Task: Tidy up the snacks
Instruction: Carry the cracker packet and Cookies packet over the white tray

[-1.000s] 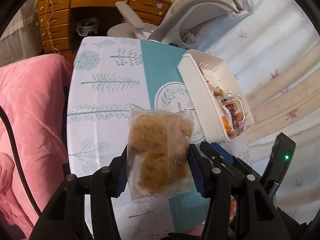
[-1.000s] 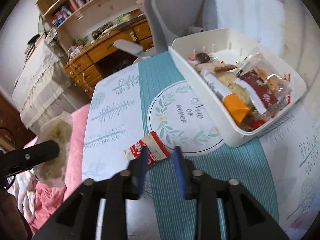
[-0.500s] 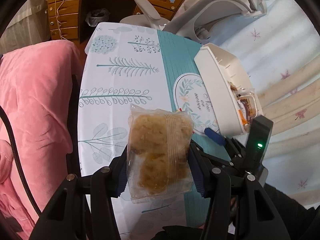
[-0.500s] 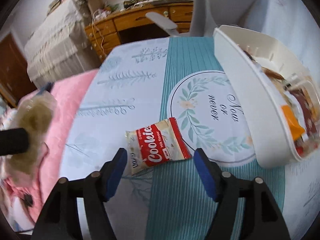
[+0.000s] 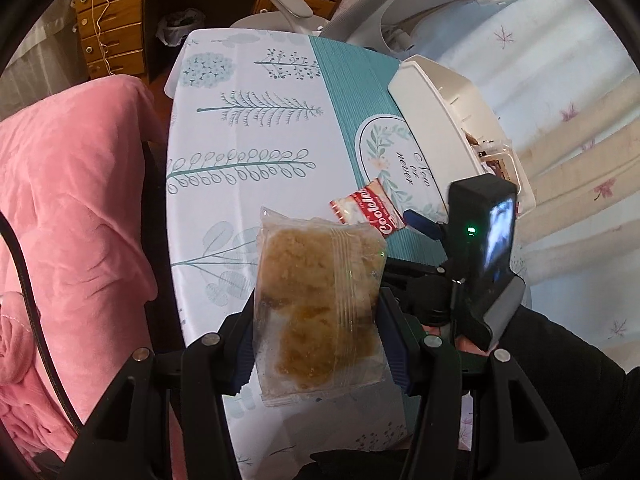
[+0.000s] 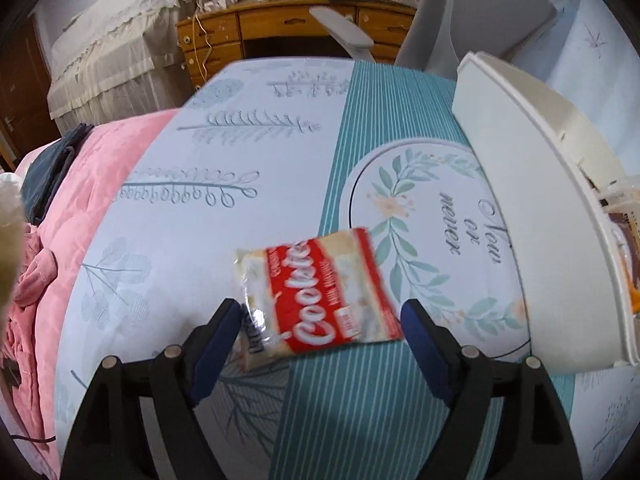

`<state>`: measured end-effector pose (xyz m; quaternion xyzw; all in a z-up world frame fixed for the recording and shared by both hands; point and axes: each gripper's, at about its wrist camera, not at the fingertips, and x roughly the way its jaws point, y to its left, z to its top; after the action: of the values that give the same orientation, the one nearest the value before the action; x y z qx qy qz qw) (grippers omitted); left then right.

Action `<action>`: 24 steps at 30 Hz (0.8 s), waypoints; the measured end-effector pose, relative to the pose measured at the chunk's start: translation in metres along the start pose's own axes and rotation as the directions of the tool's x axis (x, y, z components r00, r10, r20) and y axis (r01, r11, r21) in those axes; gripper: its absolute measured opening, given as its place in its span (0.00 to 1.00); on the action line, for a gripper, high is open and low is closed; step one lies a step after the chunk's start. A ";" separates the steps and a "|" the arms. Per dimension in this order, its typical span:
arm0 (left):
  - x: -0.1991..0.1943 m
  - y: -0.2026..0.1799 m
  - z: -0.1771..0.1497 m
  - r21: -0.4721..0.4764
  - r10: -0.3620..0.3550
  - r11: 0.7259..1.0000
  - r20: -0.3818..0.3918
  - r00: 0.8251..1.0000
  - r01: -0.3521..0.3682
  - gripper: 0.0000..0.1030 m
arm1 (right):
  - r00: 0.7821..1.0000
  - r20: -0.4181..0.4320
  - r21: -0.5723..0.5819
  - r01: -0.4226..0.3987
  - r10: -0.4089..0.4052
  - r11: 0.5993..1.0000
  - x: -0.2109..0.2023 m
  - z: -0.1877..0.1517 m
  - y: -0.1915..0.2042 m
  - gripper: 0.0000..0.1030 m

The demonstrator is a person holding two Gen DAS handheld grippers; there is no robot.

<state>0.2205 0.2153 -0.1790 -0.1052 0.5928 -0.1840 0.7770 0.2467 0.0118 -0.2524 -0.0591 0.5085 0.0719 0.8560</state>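
Note:
My left gripper [image 5: 316,340] is shut on a clear packet of golden crumbly pastry [image 5: 318,304], held upright above the table's near left part. A red and white "Cookies" packet [image 6: 316,304] lies flat on the tablecloth, also seen past the pastry as the cookie packet [image 5: 366,210]. My right gripper [image 6: 320,344] hovers low over it, its jaws opening wide, with the packet's near end between the blue pads and untouched. The white snack bin [image 6: 532,184] holding several wrapped snacks stands to the right, shown in the left wrist view as the bin [image 5: 436,108].
The table [image 5: 248,128] wears a white and teal leaf-print cloth. A pink blanket [image 5: 68,216] lies along its left side. A grey office chair [image 6: 480,12] and a wooden drawer desk [image 6: 280,24] stand beyond the far edge.
The right gripper dropped toward the cookie packet, rolled level and spread its jaws wide around it. The left gripper sank slightly, still holding the pastry packet.

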 end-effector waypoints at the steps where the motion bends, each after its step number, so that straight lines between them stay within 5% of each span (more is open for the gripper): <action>1: -0.001 0.001 0.000 -0.008 0.000 1.000 0.002 1.000 0.000 0.51 | 1.000 -0.007 -0.005 0.003 -0.003 1.000 0.003 0.000 0.001 0.80; 7: -0.007 0.003 -0.005 -0.046 -0.001 0.999 0.014 1.000 0.001 0.51 | 1.000 -0.002 -0.020 -0.002 0.002 1.000 0.004 -0.002 0.004 0.76; 14: -0.014 -0.005 -0.003 -0.032 0.012 0.999 0.026 1.000 -0.011 0.51 | 1.000 0.010 -0.035 -0.017 0.018 0.999 -0.003 -0.006 0.009 0.55; 24: -0.019 -0.035 0.008 -0.018 0.039 0.999 0.064 0.997 -0.038 0.51 | 0.996 -0.049 0.039 -0.069 0.071 0.997 -0.023 -0.021 -0.003 0.53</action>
<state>0.2178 0.1909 -0.1468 -0.1062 0.5710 -0.1607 0.7980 0.2185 0.0040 -0.2421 -0.0272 0.5330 0.0907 0.8408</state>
